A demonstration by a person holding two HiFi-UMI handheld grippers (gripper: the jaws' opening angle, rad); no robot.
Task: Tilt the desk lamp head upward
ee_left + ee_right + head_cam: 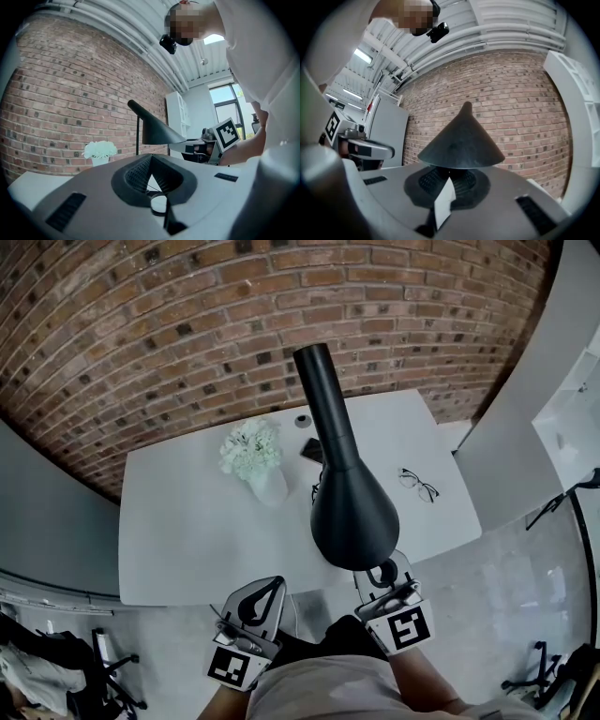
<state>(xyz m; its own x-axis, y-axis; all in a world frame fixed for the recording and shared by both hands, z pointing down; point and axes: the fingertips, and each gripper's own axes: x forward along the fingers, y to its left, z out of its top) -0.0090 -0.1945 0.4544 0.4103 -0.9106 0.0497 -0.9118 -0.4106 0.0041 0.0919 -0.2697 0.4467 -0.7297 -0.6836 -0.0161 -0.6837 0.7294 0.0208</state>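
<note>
The black desk lamp (352, 507) stands on the white table (187, 531), its cone head facing down toward me and its neck running back to the brick wall. My right gripper (382, 570) is shut just under the near rim of the head, and nothing shows between its jaws. In the right gripper view the lamp head (461, 145) hangs directly above that gripper (449, 180). My left gripper (272, 585) is shut and empty, at the table's front edge, left of the lamp. From the left gripper (151, 176) the lamp (157, 131) is ahead and to the right.
A white vase of white flowers (251, 454) stands left of the lamp. Spectacles (418, 484) lie to its right. A small white cylinder (302, 420) and a dark flat object (312, 448) sit near the lamp's base. A brick wall (187, 324) backs the table.
</note>
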